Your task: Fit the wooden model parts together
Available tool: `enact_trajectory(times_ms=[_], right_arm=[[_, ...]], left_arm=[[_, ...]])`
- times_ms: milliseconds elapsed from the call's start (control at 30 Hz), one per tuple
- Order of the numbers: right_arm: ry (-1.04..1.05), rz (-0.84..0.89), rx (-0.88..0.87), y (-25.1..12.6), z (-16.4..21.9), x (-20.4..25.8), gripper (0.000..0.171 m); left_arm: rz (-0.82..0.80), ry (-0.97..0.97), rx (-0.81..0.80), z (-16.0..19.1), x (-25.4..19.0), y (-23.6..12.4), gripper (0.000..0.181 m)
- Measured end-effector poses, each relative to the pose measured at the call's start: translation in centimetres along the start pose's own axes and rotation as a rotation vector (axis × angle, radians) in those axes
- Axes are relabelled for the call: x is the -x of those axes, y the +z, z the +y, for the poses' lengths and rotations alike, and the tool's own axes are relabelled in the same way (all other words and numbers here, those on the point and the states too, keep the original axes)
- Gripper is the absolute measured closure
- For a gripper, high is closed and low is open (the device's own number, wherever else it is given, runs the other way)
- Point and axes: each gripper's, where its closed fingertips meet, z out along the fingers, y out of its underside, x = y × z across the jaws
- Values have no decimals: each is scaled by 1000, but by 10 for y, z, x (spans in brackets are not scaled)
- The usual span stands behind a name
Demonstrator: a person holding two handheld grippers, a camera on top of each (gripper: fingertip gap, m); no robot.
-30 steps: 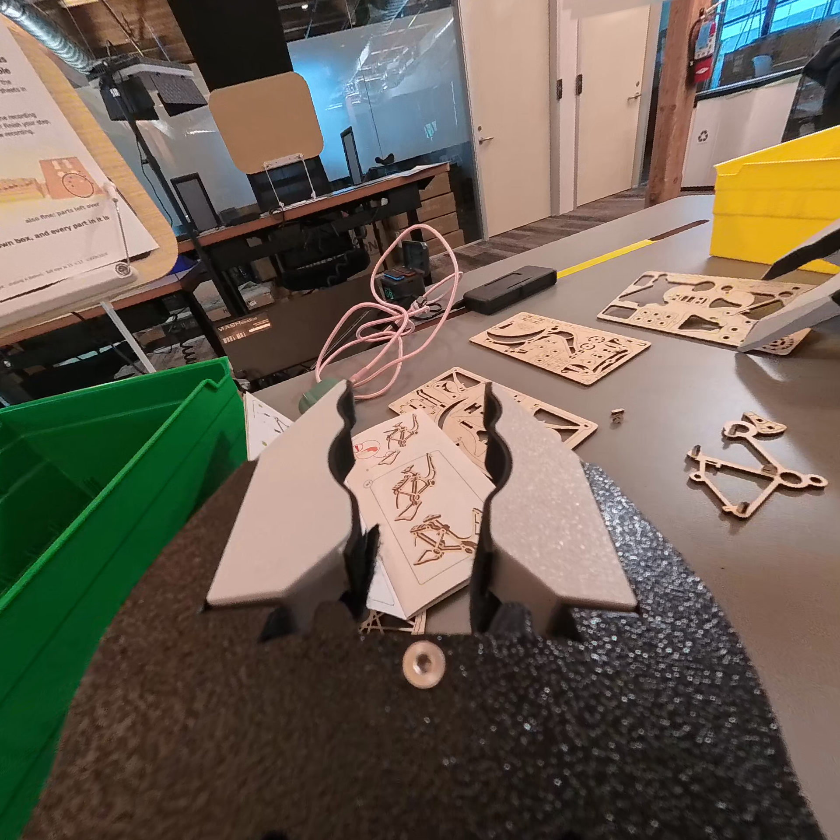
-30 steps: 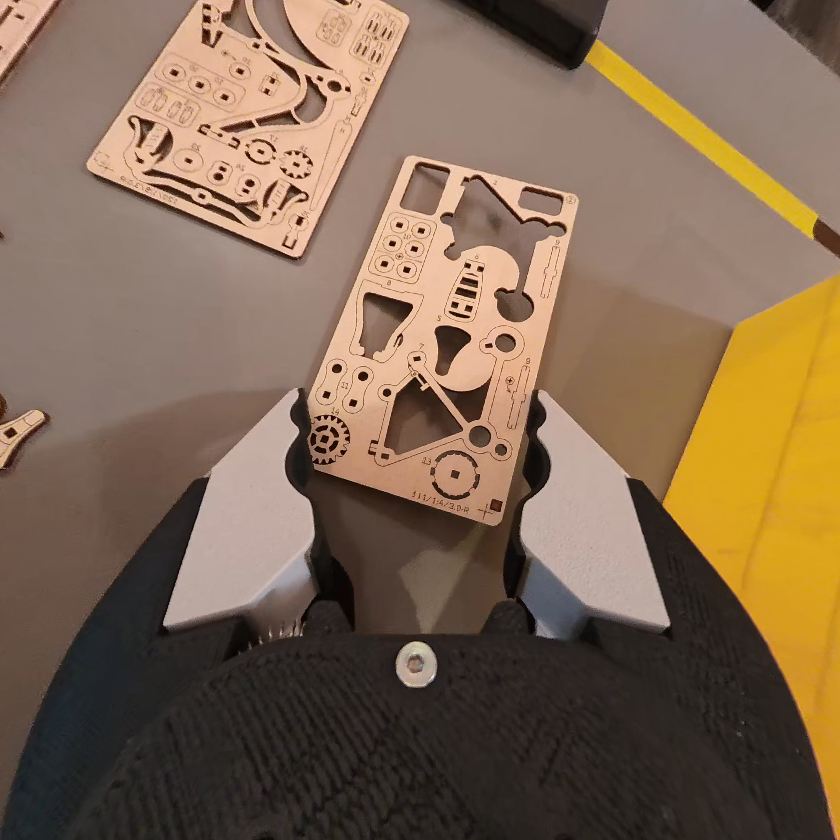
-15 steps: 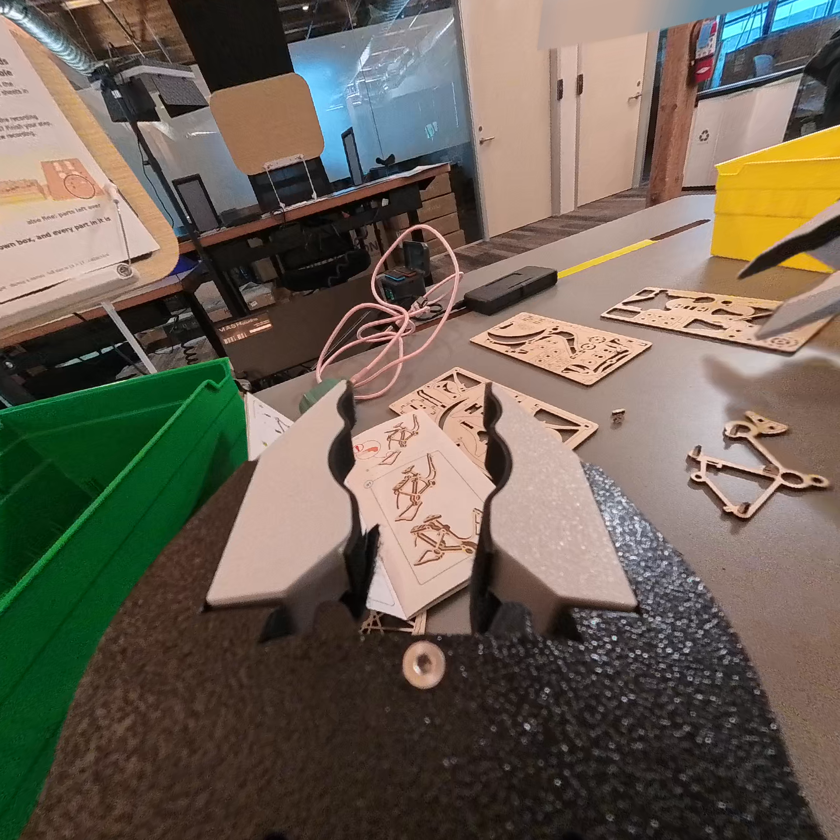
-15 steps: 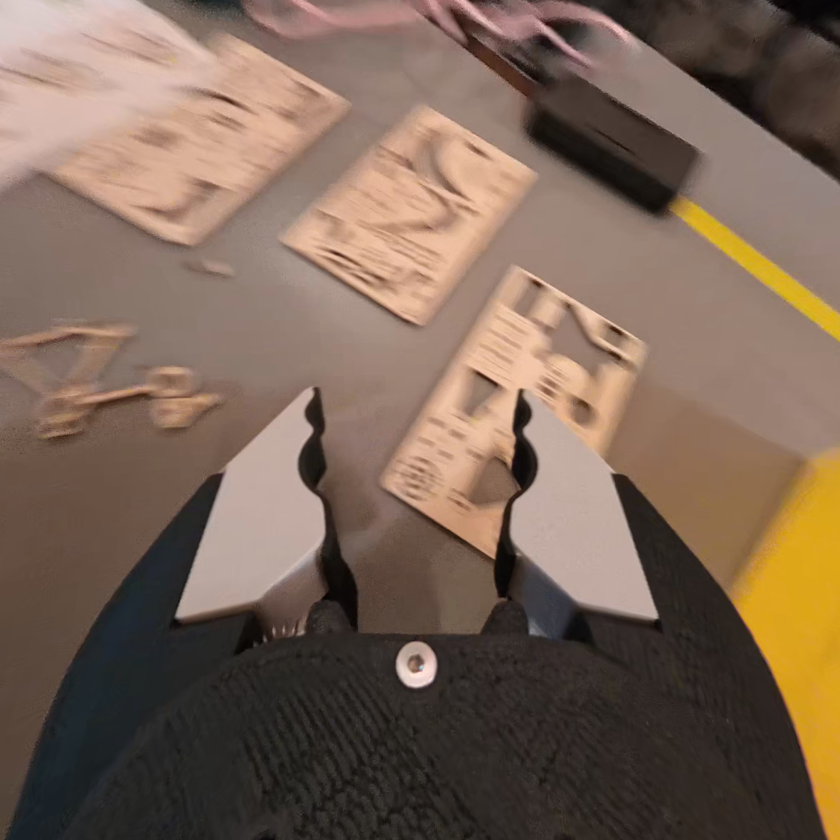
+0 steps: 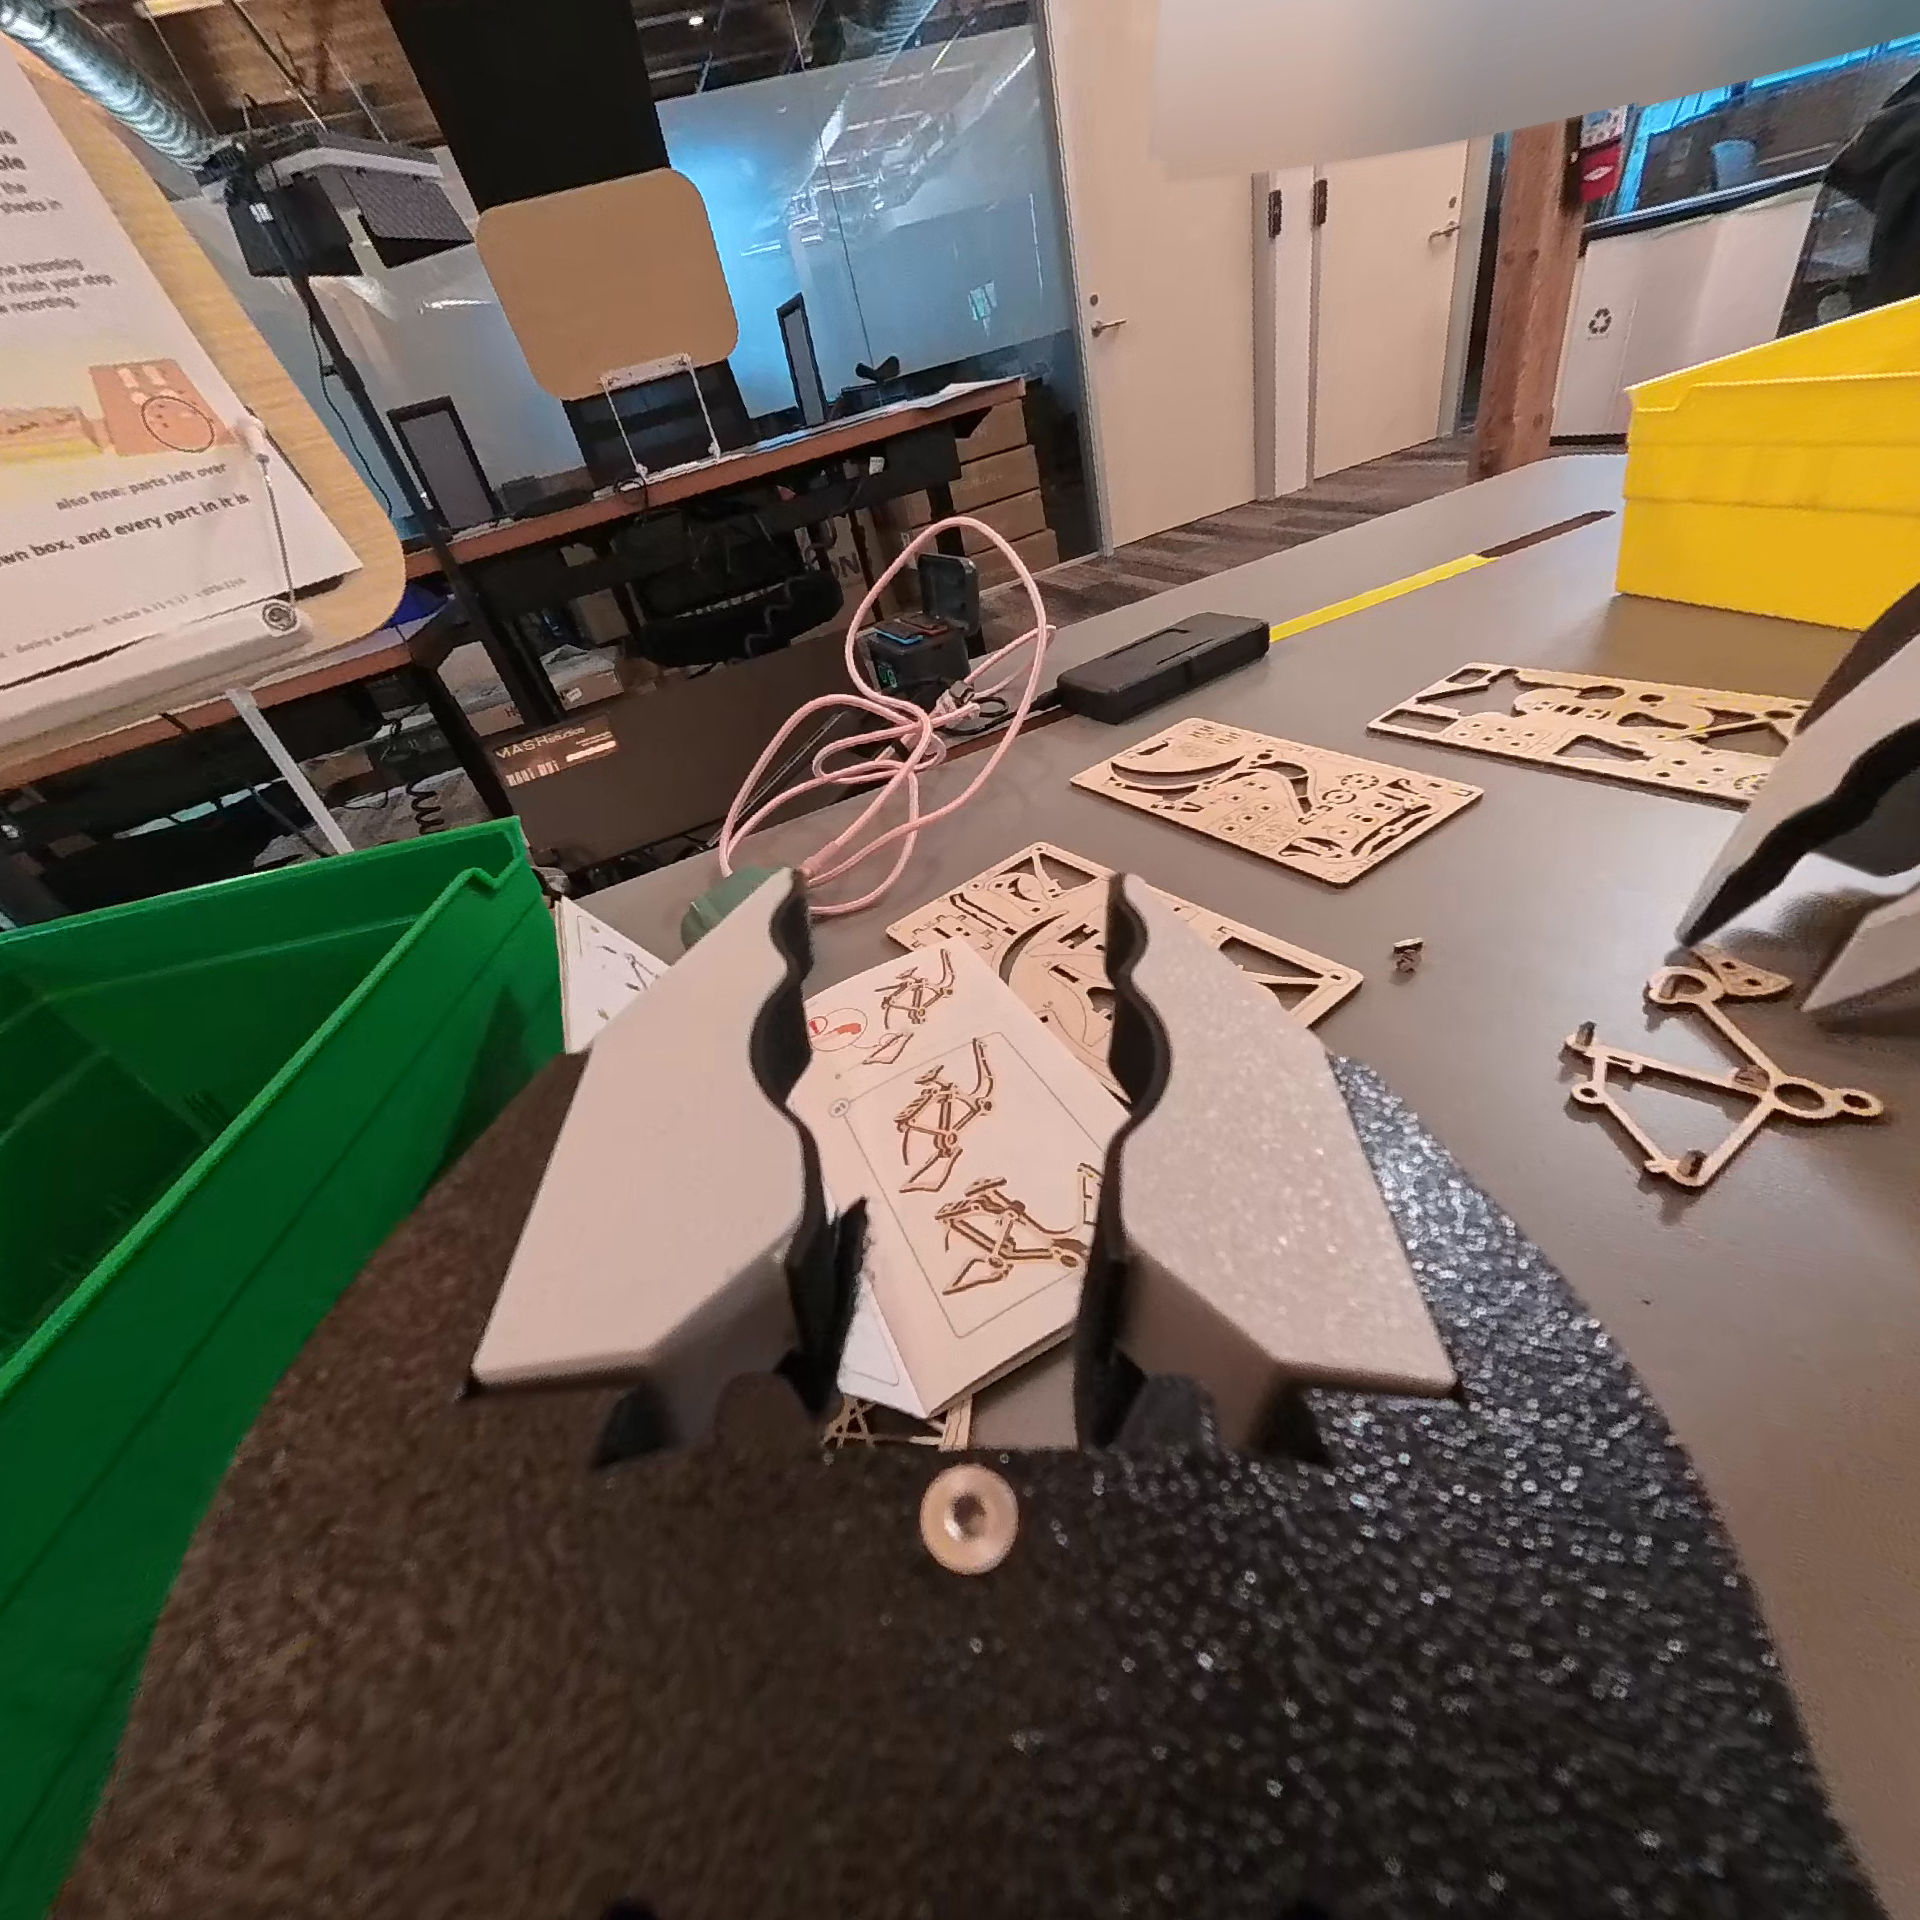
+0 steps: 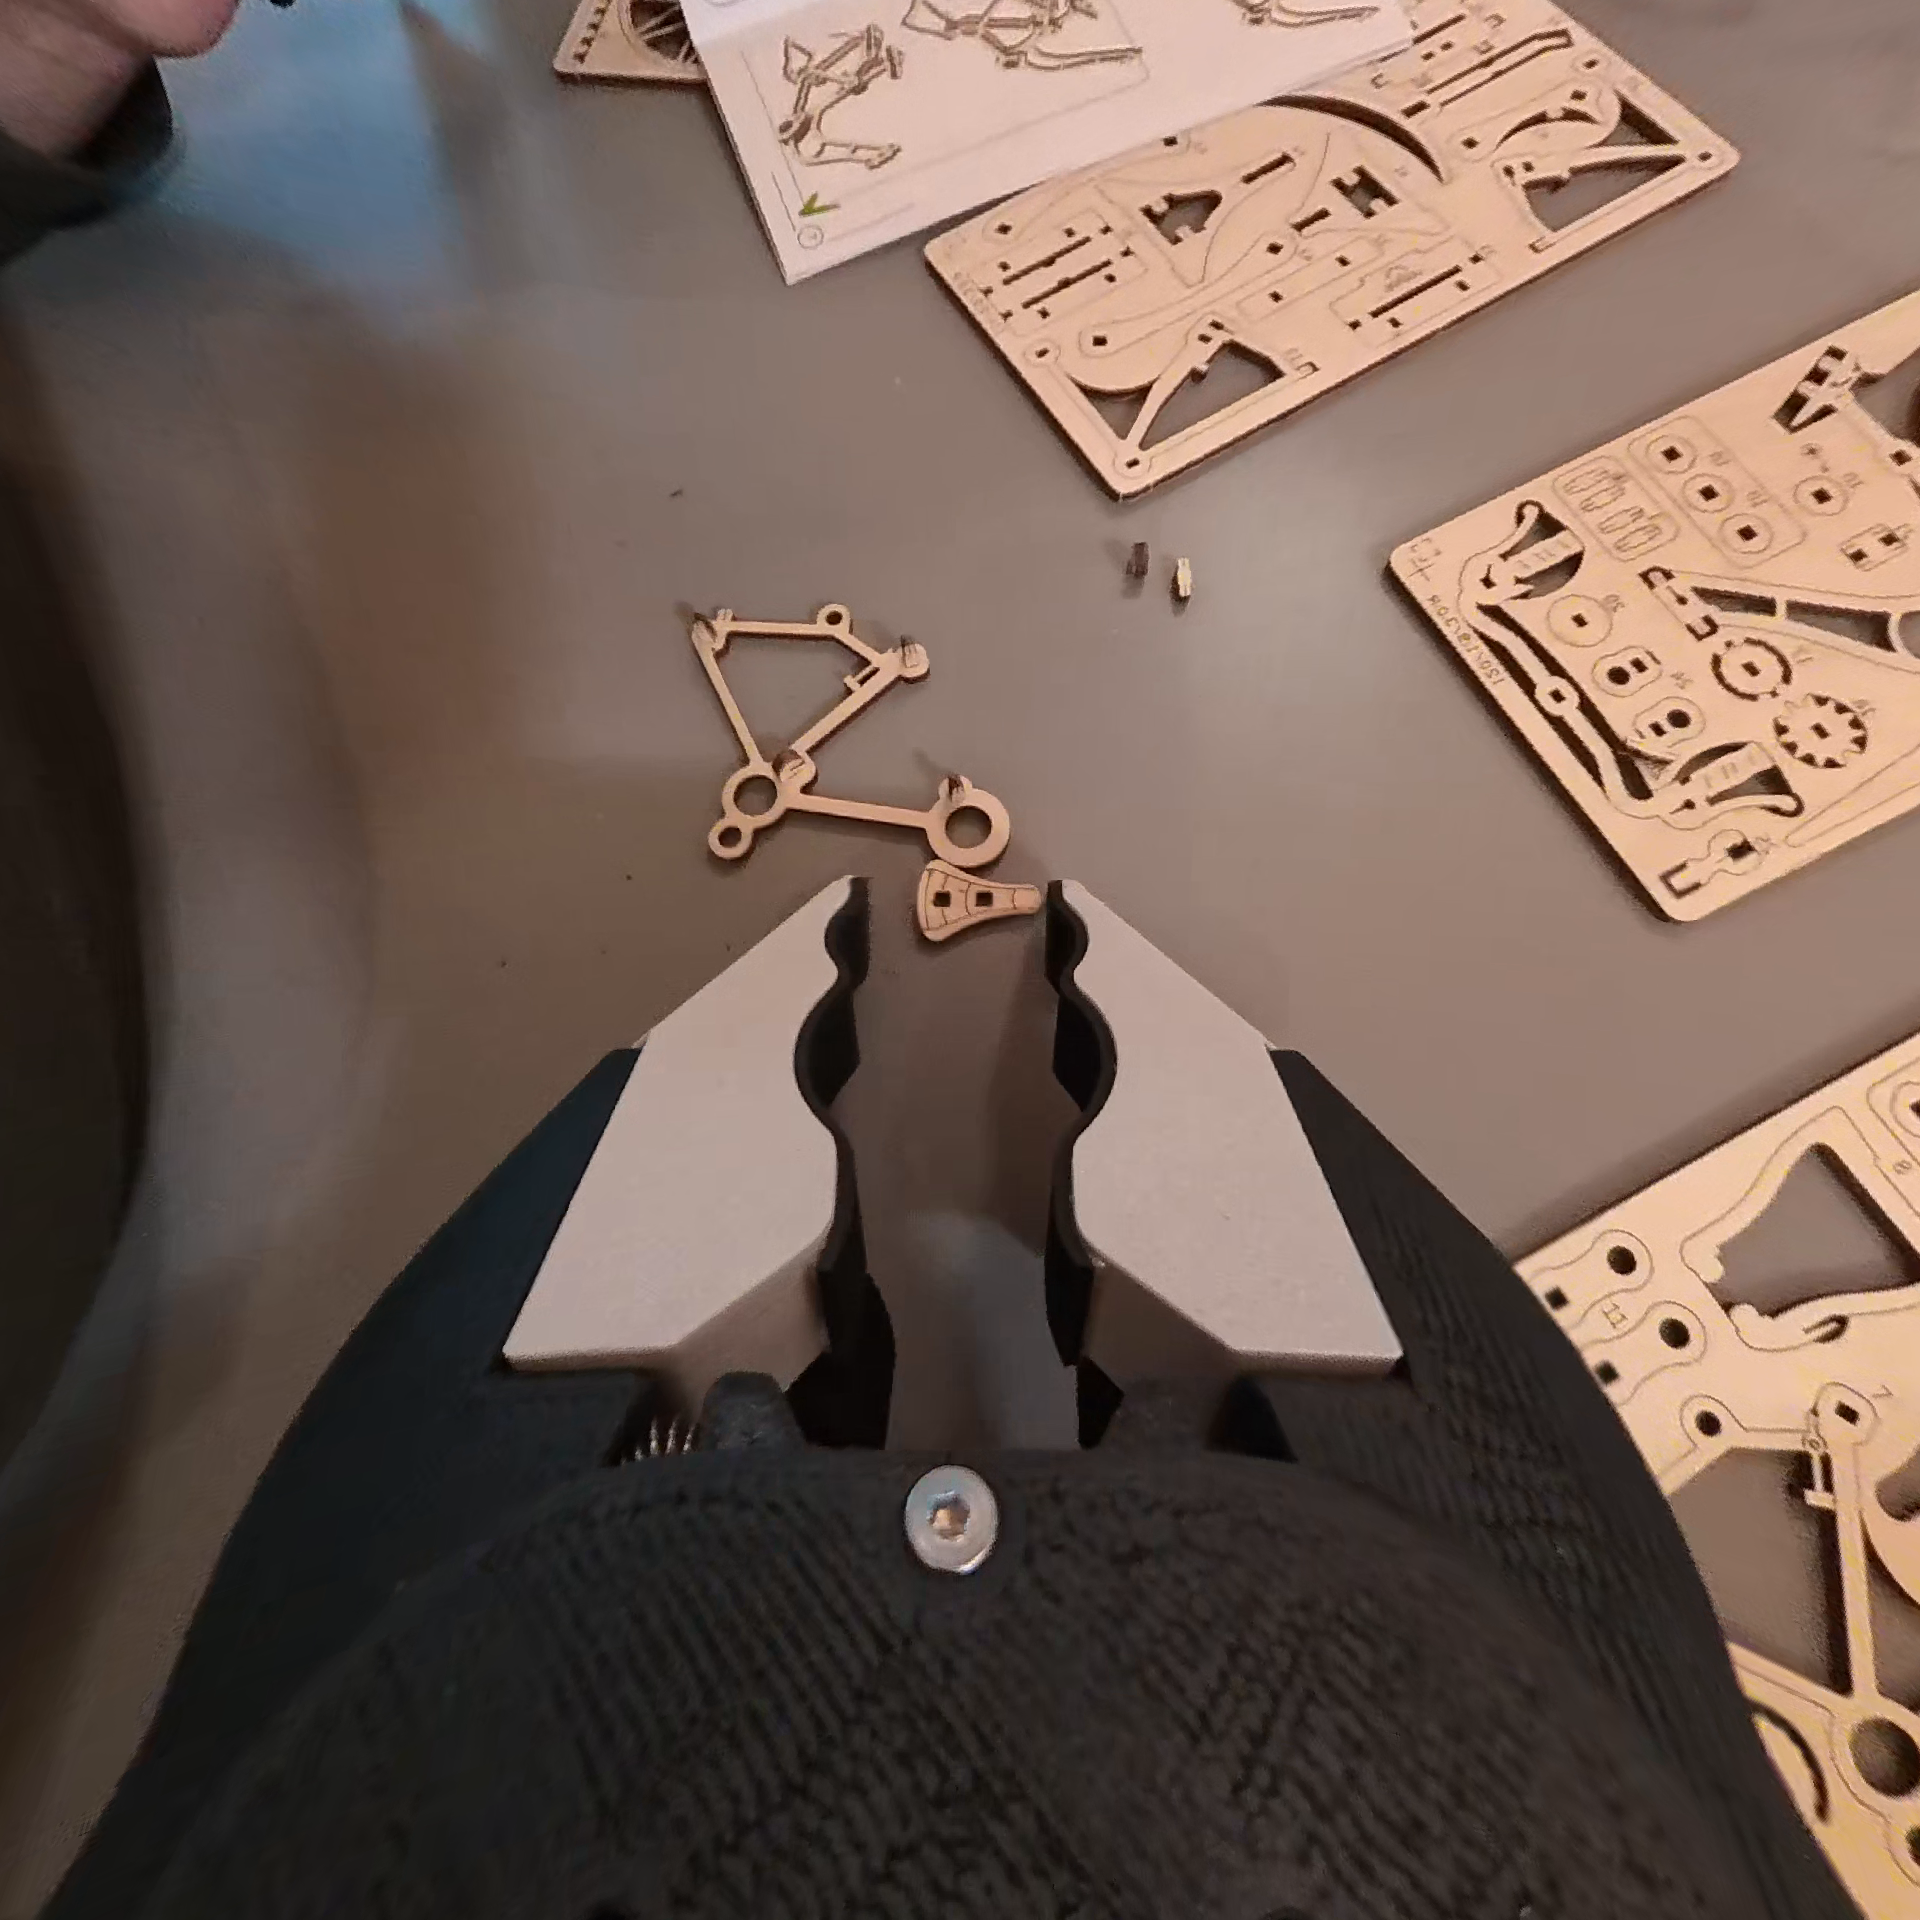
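Note:
A loose wooden frame part (image 6: 873,812) lies flat on the grey table (image 6: 1195,935). A small wedge-shaped wooden part (image 6: 971,902) lies just beside it. My right gripper (image 6: 951,896) is open and empty, low over the table, with its fingertips on either side of the wedge. In the left wrist view the right gripper (image 5: 1756,971) shows at the right edge, above the wedge (image 5: 1720,971) and near the frame (image 5: 1683,1070). My left gripper (image 5: 956,914) is open and empty, held above an instruction leaflet (image 5: 966,1143).
Three wooden part sheets (image 6: 1320,281) (image 6: 1704,665) (image 6: 1766,1351) lie to the right. Two tiny pegs (image 6: 1138,561) lie past the frame. A green bin (image 5: 208,1091) stands at the left, a yellow bin (image 5: 1787,478) far right. A pink cable (image 5: 883,727) and a black case (image 5: 1164,655) lie at the back. A person's sleeve (image 6: 83,727) fills the left. One gripper's finger ends stand about 25 cm off the other's.
My right gripper has swung from the part sheet by the yellow bin over to the loose frame and wedge, and its fingers stand a little closer together. The left gripper has not moved.

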Motion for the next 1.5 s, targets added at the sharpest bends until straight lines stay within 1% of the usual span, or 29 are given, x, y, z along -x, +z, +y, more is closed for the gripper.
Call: enact_trajectory(times_ms=[100,200,433,633,867,1067,1100,1133,1200,1233,1333,1500], right_arm=[[-30,28,10,0,0,-2,140],[-54,42,18,0,1,-4,149],[-61,60,23,-3,3,-7,149],[-49,74,-15,-8,-2,-11,149],[-46,120,-31,-9,-4,-19,149],[-10,196,4,-9,5,-34,149],[0,193,-2,-9,5,-34,149],[14,192,-10,-9,4,-35,142],[20,196,-39,-11,-1,-36,120],[5,184,-65,-14,-5,-34,117],[-62,106,-123,-17,-18,-16,118],[-176,19,-124,-8,-21,8,125]], left_arm=[[0,8,4,1,-1,0,127],[-1,6,3,1,0,0,127],[5,10,9,2,-2,1,127],[12,12,6,2,-3,1,128],[19,18,8,2,-5,2,127],[21,16,8,2,-5,2,127],[22,15,9,2,-5,2,128],[23,15,9,2,-5,2,127],[25,15,11,3,-6,2,128],[25,15,12,3,-6,2,127],[26,14,9,2,-6,2,128],[33,18,9,2,-7,2,128]])
